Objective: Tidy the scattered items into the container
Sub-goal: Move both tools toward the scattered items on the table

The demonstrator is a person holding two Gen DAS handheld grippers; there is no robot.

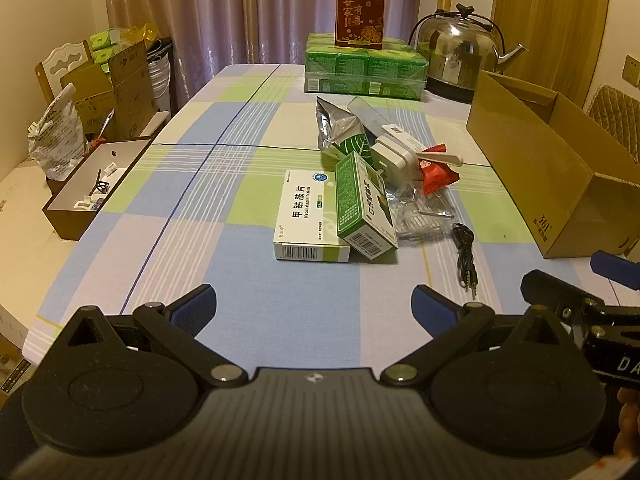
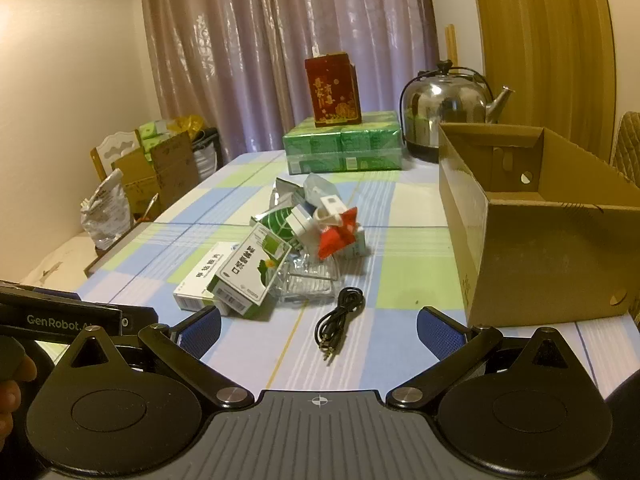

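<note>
A pile of items lies mid-table: a white medicine box (image 1: 306,216) (image 2: 204,276), a green box (image 1: 362,204) (image 2: 252,276) leaning on it, a silver-green pouch (image 1: 340,128) (image 2: 280,216), a white plug adapter (image 1: 394,158), a red packet (image 1: 436,174) (image 2: 338,232), clear plastic packaging (image 1: 420,216) (image 2: 308,284) and a coiled black audio cable (image 1: 466,254) (image 2: 340,316). The open cardboard box (image 1: 548,168) (image 2: 532,240) stands to the right. My left gripper (image 1: 314,306) hovers open before the medicine box. My right gripper (image 2: 318,330) hovers open just behind the cable. Both hold nothing.
At the table's far end a red carton (image 1: 360,12) (image 2: 332,88) sits on a green shrink-wrapped pack (image 1: 364,68) (image 2: 344,146), beside a steel kettle (image 1: 460,48) (image 2: 448,108). Left of the table stand a brown tray (image 1: 94,184) with small parts and cardboard boxes (image 1: 116,88).
</note>
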